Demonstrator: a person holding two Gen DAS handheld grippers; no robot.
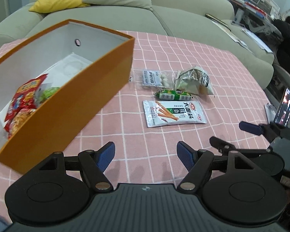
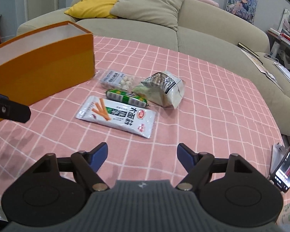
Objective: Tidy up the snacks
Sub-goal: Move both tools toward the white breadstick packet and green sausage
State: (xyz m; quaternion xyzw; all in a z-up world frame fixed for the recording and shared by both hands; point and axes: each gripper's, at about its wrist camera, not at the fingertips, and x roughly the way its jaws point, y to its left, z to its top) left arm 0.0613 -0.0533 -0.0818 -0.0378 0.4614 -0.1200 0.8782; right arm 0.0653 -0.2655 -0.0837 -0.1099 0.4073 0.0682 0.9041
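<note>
An orange box stands at the table's left and holds red snack packets. Several snacks lie to its right: a white flat packet with orange sticks, a green sausage, a clear pack of white balls and a crumpled white bag. My left gripper is open and empty above the cloth, near the box's front. My right gripper is open and empty, short of the white packet; it also shows in the left wrist view.
The table wears a pink checked cloth. A beige sofa with yellow and beige cushions stands behind it. A phone on a stand sits at the table's right edge. A person sits at a desk at far right.
</note>
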